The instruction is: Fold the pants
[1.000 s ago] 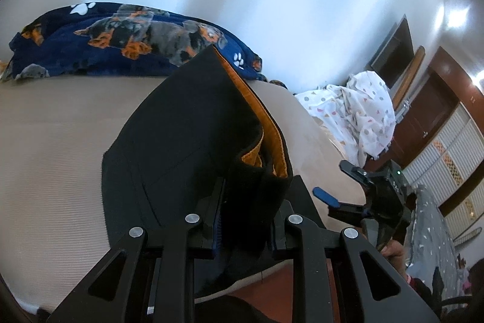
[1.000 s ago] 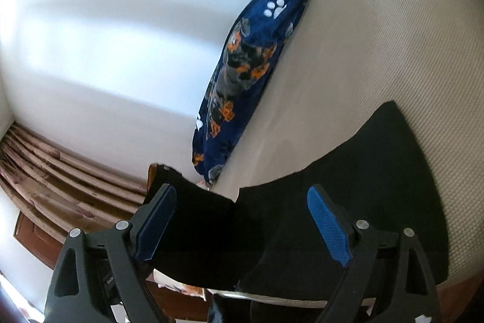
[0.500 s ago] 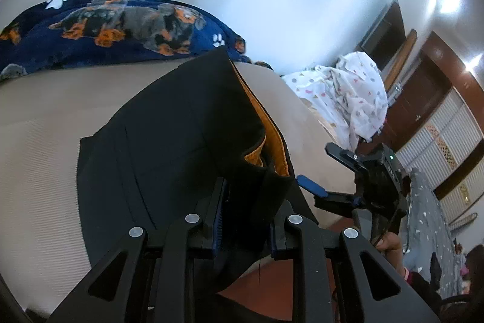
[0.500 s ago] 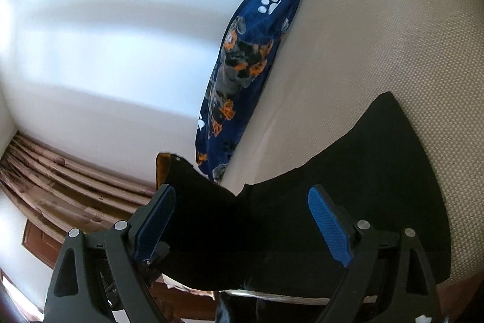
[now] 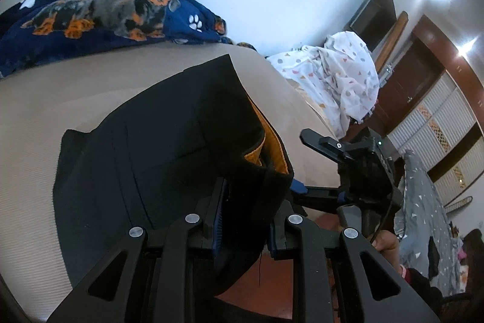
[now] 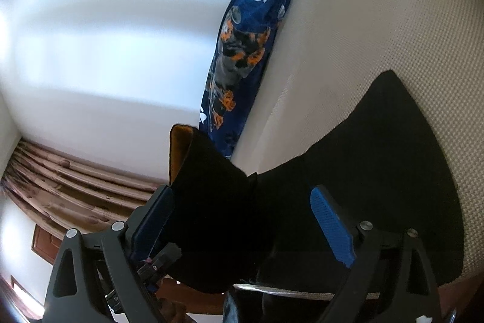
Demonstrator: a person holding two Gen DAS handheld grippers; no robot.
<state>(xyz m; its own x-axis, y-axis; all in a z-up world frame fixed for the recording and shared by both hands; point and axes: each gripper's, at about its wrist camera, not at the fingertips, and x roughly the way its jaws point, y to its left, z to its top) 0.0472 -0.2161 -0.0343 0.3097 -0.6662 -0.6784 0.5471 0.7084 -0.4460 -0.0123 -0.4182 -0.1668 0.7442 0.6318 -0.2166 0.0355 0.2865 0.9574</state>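
Note:
The black pants (image 5: 157,147) with an orange lining (image 5: 272,147) lie on the beige bed (image 5: 36,117). My left gripper (image 5: 246,220) is shut on a bunched edge of the pants near the bed's front edge and holds it raised. The right gripper (image 5: 305,162) shows in the left wrist view to the right of that edge, held by a hand. In the right wrist view, my right gripper (image 6: 242,220) is open, its blue pads (image 6: 331,227) wide apart with the pants (image 6: 378,171) lying between and beyond them, and the raised fold (image 6: 208,186) at its left.
A navy dog-print blanket (image 5: 99,17) lies along the far side of the bed by the wall. A white patterned cloth (image 5: 338,77) is heaped at the right. Wooden doors and cabinets (image 5: 423,99) stand beyond. Red-brown floor (image 5: 257,292) shows below the bed edge.
The left gripper has carried the held pants edge a little forward over the bed. The right gripper has come closer to the raised fold, still open.

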